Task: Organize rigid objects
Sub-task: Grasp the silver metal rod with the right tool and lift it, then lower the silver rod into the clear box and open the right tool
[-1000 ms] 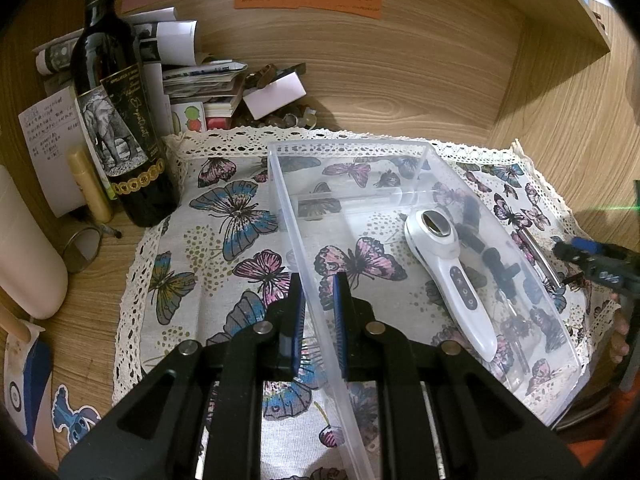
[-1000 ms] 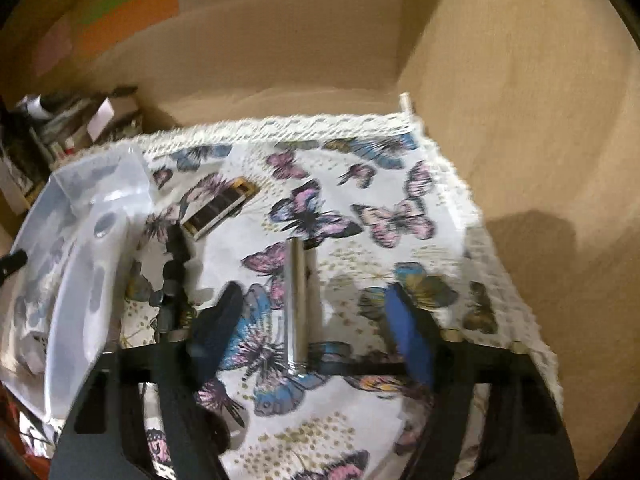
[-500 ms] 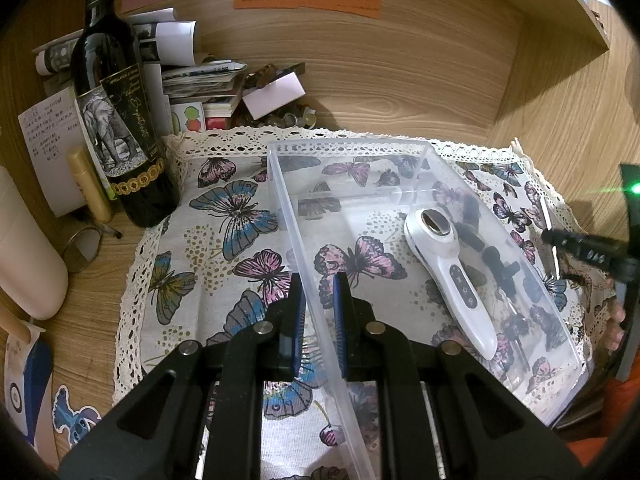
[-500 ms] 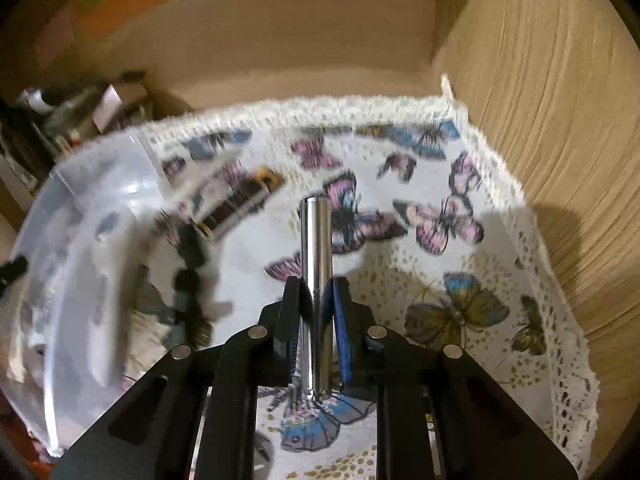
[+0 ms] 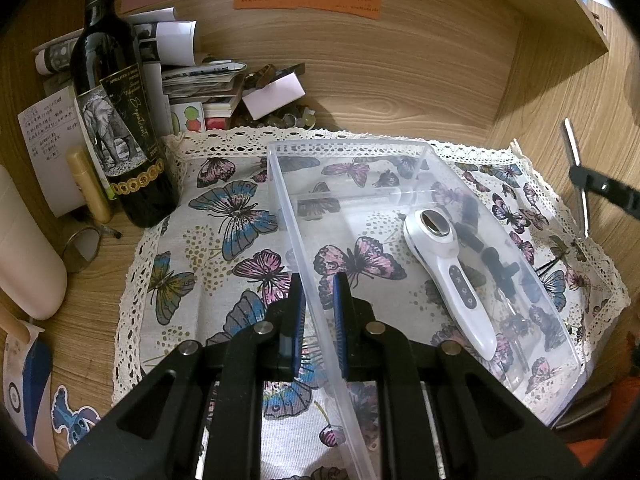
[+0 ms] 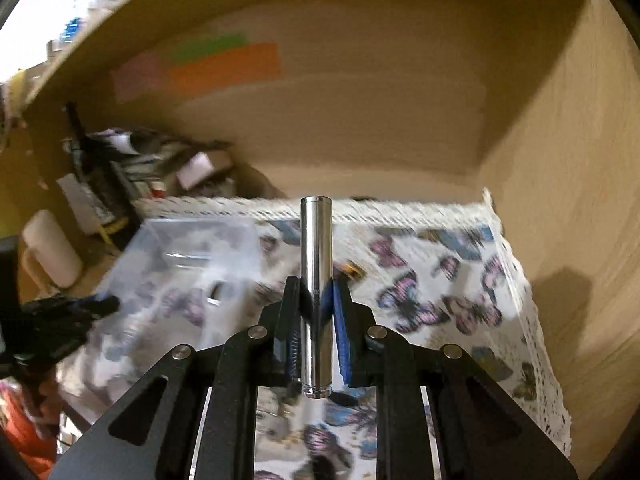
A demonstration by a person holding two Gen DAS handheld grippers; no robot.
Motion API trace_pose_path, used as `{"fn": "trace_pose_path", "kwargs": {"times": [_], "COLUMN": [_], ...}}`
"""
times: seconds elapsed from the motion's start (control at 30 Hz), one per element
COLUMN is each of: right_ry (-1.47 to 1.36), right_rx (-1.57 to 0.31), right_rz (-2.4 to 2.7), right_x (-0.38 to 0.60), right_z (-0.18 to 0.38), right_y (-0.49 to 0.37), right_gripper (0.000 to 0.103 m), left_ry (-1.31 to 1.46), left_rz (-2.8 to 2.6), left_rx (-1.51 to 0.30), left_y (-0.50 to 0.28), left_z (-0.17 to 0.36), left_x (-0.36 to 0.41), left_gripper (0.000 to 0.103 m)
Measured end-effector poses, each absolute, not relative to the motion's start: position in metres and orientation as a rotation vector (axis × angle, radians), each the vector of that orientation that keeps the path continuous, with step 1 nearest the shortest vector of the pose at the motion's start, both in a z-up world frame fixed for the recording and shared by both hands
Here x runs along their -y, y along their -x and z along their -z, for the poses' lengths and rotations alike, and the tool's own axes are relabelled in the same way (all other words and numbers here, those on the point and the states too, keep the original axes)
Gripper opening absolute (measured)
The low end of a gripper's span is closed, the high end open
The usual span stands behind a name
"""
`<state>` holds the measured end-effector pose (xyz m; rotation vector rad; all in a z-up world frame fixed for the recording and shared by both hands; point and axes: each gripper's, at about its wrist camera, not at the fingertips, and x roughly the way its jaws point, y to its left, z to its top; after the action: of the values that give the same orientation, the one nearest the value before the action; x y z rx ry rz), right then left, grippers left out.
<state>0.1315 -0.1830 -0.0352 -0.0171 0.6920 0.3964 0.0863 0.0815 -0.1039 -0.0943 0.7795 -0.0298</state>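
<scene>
My left gripper [image 5: 318, 292] is shut on the left wall of a clear plastic bin [image 5: 294, 216] that stands on a butterfly cloth [image 5: 224, 216]. In the bin lie a white handheld device [image 5: 452, 276] and several black pieces [image 5: 500, 268]. My right gripper [image 6: 316, 304] is shut on a shiny metal cylinder [image 6: 316, 256] and holds it lifted above the cloth [image 6: 440, 280], right of the bin [image 6: 180, 264]. The cylinder [image 5: 576, 176] and the right gripper's finger [image 5: 604, 188] show at the right edge of the left wrist view.
A dark wine bottle [image 5: 120, 120], stacked papers [image 5: 200, 80], a cream container [image 5: 24, 248] and a metal ring [image 5: 84, 244] stand left of the cloth. Wooden walls close the back and right. A small dark and gold object [image 6: 352, 270] lies on the cloth behind the cylinder.
My right gripper closed on the metal cylinder lying on the cloth and lifted it up. The left gripper and the bin have not moved.
</scene>
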Motion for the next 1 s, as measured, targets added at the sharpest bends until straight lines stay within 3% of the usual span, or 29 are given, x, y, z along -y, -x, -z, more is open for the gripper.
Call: {"fn": "trace_pose_path", "kwargs": {"times": [0.43, 1.0], "right_ry": [0.060, 0.175], "right_rx": [-0.648, -0.933], "right_rz": [-0.627, -0.730], "right_x": [0.117, 0.057], "right_z": [0.026, 0.085], "right_y": [-0.116, -0.133], "right_gripper": [0.014, 0.015], "left_ry": [0.095, 0.095], "left_rz": [0.030, 0.034], "left_rx": [-0.779, -0.777], "left_y": [-0.086, -0.086], "left_z": [0.104, 0.103], "left_x": [-0.081, -0.079], "left_gripper": [0.013, 0.013]}}
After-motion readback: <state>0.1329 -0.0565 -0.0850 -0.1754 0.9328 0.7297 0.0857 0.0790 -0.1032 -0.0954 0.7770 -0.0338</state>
